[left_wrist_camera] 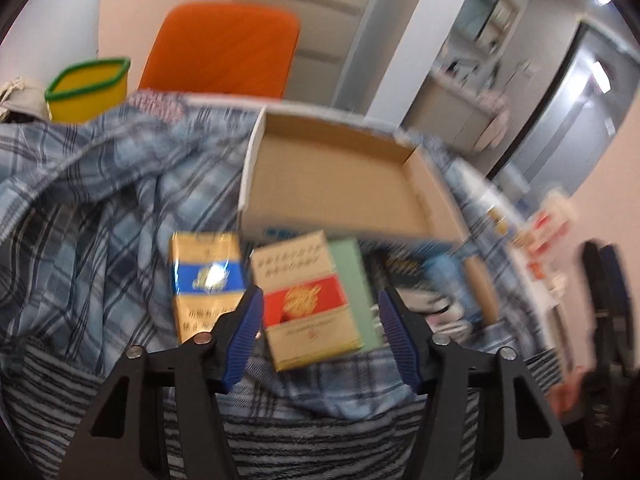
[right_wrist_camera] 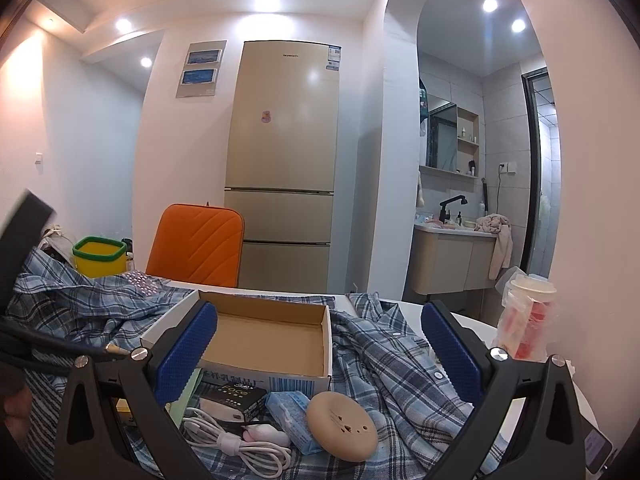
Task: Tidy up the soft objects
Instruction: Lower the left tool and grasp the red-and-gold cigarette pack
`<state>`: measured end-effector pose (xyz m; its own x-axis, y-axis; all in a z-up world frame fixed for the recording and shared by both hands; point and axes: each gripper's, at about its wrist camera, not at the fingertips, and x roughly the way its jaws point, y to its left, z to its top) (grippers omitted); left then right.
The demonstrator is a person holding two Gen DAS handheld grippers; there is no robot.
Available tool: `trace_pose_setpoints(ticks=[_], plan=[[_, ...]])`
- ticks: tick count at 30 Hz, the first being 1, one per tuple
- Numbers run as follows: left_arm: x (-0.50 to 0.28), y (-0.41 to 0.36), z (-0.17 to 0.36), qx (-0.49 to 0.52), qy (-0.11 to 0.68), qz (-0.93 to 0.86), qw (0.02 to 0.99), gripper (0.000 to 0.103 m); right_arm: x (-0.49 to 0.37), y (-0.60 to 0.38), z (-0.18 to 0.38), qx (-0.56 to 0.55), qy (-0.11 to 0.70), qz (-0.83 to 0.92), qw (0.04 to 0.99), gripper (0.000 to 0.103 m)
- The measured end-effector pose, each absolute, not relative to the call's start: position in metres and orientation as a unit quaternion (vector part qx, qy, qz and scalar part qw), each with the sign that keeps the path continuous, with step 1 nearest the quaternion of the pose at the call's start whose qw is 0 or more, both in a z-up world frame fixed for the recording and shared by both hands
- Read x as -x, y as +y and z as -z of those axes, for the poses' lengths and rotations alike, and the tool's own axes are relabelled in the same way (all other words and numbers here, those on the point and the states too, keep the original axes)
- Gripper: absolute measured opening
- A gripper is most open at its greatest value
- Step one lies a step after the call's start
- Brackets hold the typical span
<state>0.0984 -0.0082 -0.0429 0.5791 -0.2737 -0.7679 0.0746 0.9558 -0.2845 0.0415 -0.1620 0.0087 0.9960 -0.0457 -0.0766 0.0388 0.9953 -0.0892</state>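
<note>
Left tool (left_wrist_camera: pixel 320 312) open over red-band pack (left_wrist_camera: pixel 308 300); cardboard box (right_wrist_camera: pixel 272 340) holds nothing.

My left gripper (left_wrist_camera: pixel 320 320), jaws spread, straddles a red-banded pack (left_wrist_camera: pixel 316 300); a blue-banded pack (left_wrist_camera: pixel 206 280) crowds its left. Beyond, the cardboard box (right_wrist_camera: pixel 264 340) lies open-topped. A round beige disc (right_wrist_camera: pixel 342 426) and white cable (right_wrist_camera: pixel 244 446) block my right gripper (right_wrist_camera: pixel 320 352)

The left wrist view looks down, close and blurred; the right wrist view looks level, farther back. Both share the cardboard box (left_wrist_camera: pixel 336 176) (right_wrist_camera: pixel 264 340) and orange chair (left_wrist_camera: pixel 224 48) (right_wrist_camera: pixel 198 244).
</note>
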Motion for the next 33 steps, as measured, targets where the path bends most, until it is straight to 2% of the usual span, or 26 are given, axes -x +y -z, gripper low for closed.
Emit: trace_pose_setpoints(ticks=[11, 16, 19, 29, 33], plan=[[-0.119, -0.007, 0.066, 0.136, 0.508, 0.078, 0.847, 0.054, -0.039, -0.166, -0.01, 0.052, 0.041, 0.026, 0.997, 0.103], [-0.123, -0.004, 0.071, 0.137, 0.518, 0.071, 0.842, 0.061, -0.04, -0.166, -0.01, 0.05, 0.043, 0.026, 0.997, 0.103], [-0.126, -0.005, 0.078, 0.141, 0.529, 0.073, 0.834, 0.061, -0.04, -0.166, -0.01, 0.05, 0.043, 0.026, 0.997, 0.103], [-0.109, -0.017, 0.067, 0.094, 0.493, 0.095, 0.86, 0.057, -0.039, -0.169, -0.01, 0.042, 0.053, 0.026, 0.997, 0.103], [-0.091, -0.018, 0.056, 0.055, 0.43, 0.092, 0.897, 0.057, -0.037, -0.176, -0.013, 0.031, 0.057, 0.02, 0.998, 0.103]])
